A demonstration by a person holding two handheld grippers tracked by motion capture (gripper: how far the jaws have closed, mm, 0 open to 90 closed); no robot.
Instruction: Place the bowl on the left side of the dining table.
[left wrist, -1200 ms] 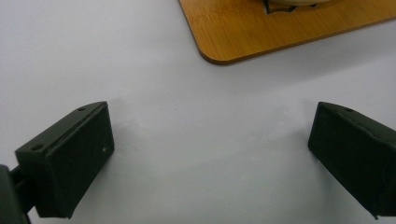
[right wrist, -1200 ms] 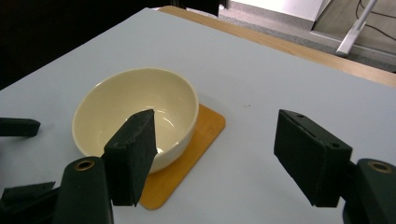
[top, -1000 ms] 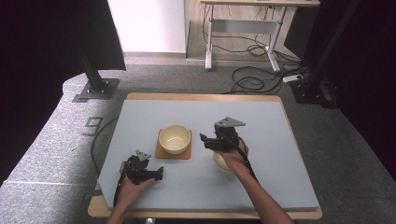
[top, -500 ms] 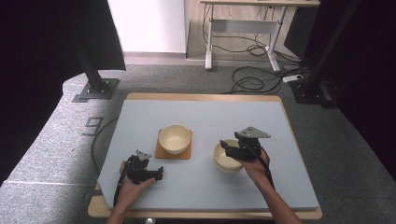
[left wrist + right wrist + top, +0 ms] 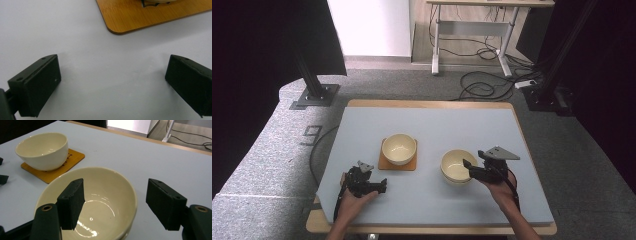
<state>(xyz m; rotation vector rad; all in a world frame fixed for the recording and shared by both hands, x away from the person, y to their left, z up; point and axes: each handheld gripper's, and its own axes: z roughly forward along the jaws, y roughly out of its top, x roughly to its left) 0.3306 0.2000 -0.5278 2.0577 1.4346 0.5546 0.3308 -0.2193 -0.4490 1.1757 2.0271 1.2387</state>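
A: Why is the right tool [image 5: 468,167] at that bowl [image 5: 455,166]?

B: Its jaws are wide apart with the bowl's rim between them. One jaw hangs inside the bowl and one outside, at the bowl's 3 o'clock side. They don't pinch it yet. I think it wants to grab the rim to lift the bowl.

A: Where is the bowl?

B: It sits bare on the desk [image 5: 432,125], at 4 o'clock from the other bowl [image 5: 399,148].

A: Why does that other bowl sit on a board?

B: That's a little wooden mat [image 5: 383,163]. It keeps the bowl off the desk.

A: And the left tool [image 5: 383,186]?

B: It rests low on the desk at 7 o'clock from the mat. Its jaws are wide apart and hold nothing. It looks like it's waiting.
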